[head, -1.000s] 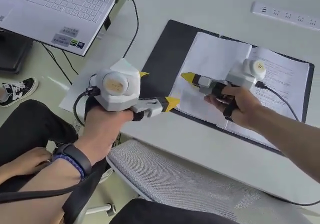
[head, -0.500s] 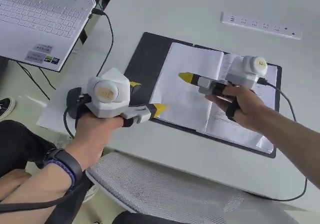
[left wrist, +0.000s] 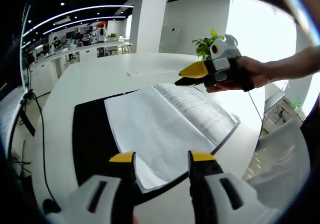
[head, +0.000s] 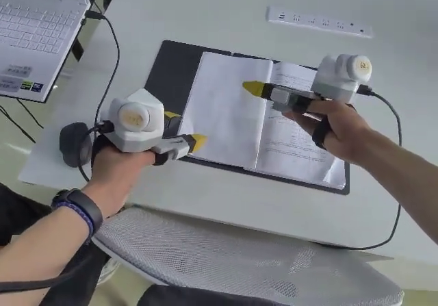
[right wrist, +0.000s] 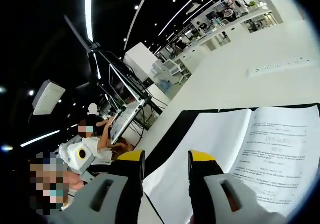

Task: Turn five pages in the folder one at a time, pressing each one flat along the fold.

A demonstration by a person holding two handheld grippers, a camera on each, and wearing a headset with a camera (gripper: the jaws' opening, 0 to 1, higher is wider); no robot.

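Observation:
The black folder [head: 168, 70] lies open on the white table, with a blank white page [head: 222, 111] on the left and a printed page [head: 301, 142] on the right. My right gripper [head: 252, 87] hovers open over the left page close to the fold, holding nothing. My left gripper [head: 185, 128] is open at the folder's near left edge, by the blank page's lower corner. The left gripper view has its own jaws [left wrist: 161, 159] apart above the page [left wrist: 155, 126], and the right gripper [left wrist: 192, 72] beyond. The right gripper view has its jaws [right wrist: 166, 159] apart over the page [right wrist: 215, 134].
A laptop [head: 31, 18] sits at the far left with a cable [head: 113, 53] running off it. A black puck [head: 72, 143] hangs by the table's left edge. A white power strip [head: 318, 22] lies beyond the folder. A mesh chair back [head: 239, 251] is below the table's near edge.
The head camera has swung, shifting the whole picture left. Relative to the folder, my right gripper has moved from the left page's outer part toward the fold. The left gripper stays by the near left edge.

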